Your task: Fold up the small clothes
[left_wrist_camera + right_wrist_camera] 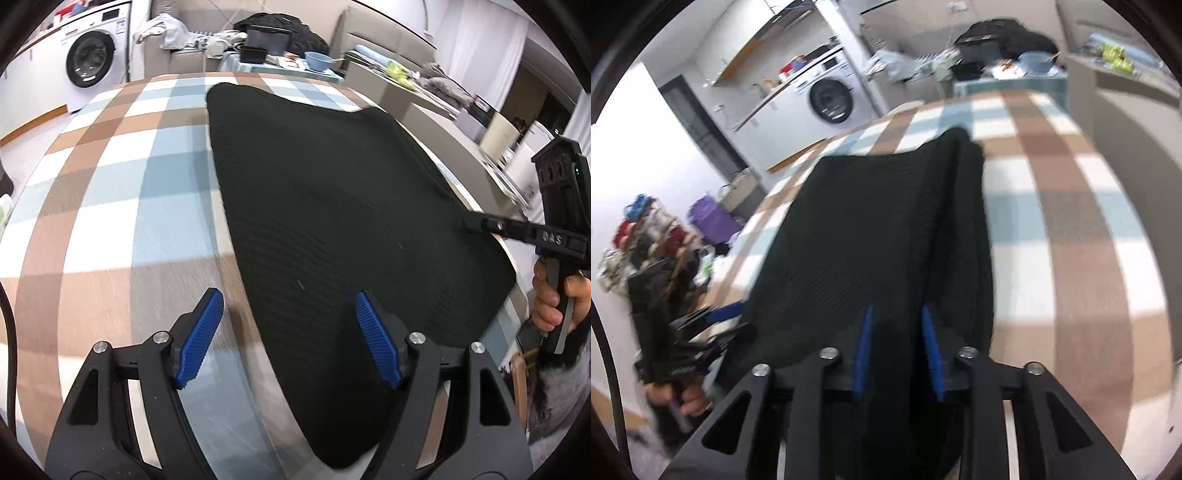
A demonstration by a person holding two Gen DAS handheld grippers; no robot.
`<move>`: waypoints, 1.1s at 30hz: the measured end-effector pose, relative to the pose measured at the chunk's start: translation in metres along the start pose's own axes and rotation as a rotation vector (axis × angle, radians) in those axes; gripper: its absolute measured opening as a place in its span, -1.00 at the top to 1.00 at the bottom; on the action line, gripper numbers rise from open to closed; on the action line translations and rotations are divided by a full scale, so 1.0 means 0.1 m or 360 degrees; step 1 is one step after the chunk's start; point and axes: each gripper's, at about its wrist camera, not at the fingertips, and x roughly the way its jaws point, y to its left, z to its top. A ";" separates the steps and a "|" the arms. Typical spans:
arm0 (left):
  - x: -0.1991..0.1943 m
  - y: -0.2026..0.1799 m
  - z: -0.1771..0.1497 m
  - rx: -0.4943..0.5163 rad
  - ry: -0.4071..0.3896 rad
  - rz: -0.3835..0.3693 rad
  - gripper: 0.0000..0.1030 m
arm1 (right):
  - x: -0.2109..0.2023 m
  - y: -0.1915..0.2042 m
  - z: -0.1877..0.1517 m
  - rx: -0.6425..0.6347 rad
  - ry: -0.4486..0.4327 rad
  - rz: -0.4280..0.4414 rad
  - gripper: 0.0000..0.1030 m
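Black garment — lies flat on the checked table, already doubled along one side. Left gripper: released, straddling its near edge. Right gripper: pads part-spread around the cloth — grasp unclear. Further folds seem left.

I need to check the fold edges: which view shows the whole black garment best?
The left wrist view: the black garment lies nearly whole on the checked cloth. The right wrist view is blurred, its near end hidden by the right gripper.

Table under brown, blue, white checked cloth; black ribbed garment spread flat on right half.
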 end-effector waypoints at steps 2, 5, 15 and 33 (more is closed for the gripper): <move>-0.04 -0.05 -0.09 0.0021 0.0009 0.0004 -0.40 | -0.07 0.03 -0.19 -0.0013 0.0045 0.0035 0.41; -0.07 -0.07 -0.17 0.0018 0.0024 -0.0018 -0.40 | -0.16 0.12 -0.37 -0.0065 0.0008 -0.0007 0.46; -0.19 -0.04 -0.30 -0.0021 0.0026 -0.0035 -0.40 | -0.35 0.03 -0.42 -0.0042 -0.0052 -0.0120 0.52; -0.18 -0.16 -0.24 0.0041 -0.0031 0.0046 0.67 | -0.18 0.07 -0.53 -0.0055 -0.0008 -0.0077 0.42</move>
